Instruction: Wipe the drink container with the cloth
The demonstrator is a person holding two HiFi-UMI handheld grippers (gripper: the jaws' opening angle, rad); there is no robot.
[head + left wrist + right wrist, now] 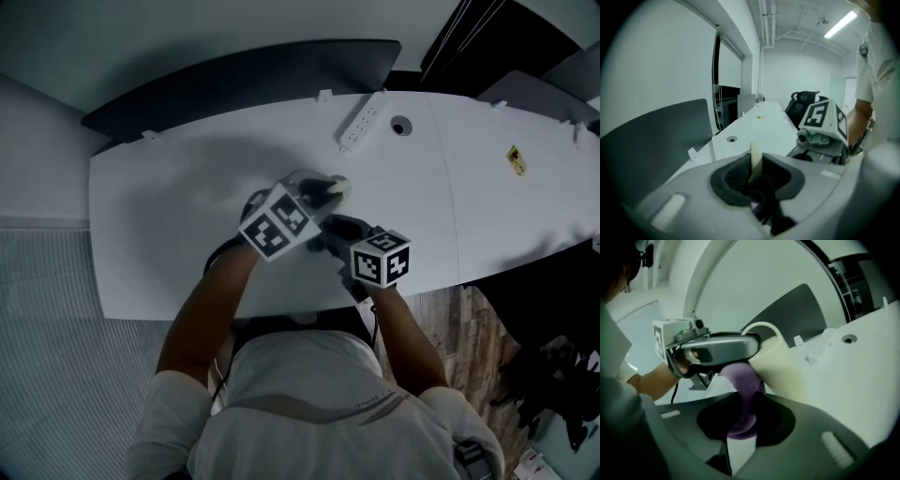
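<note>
The left gripper is narrowed onto the wall of the cream drink container, mid-frame on the white table; the right gripper pinches the purple cloth, seemingly pressed to its side

White table, wooden floor

All three views are dim, with a cold blue-grey cast. In the head view the white tabletop is the brightest area, and a soft shadow lies across its middle. A strip light glares overhead in the left gripper view. Both gripper views bulge fisheye-style with black corners; the close purple cloth and near jaws look blurred
</note>
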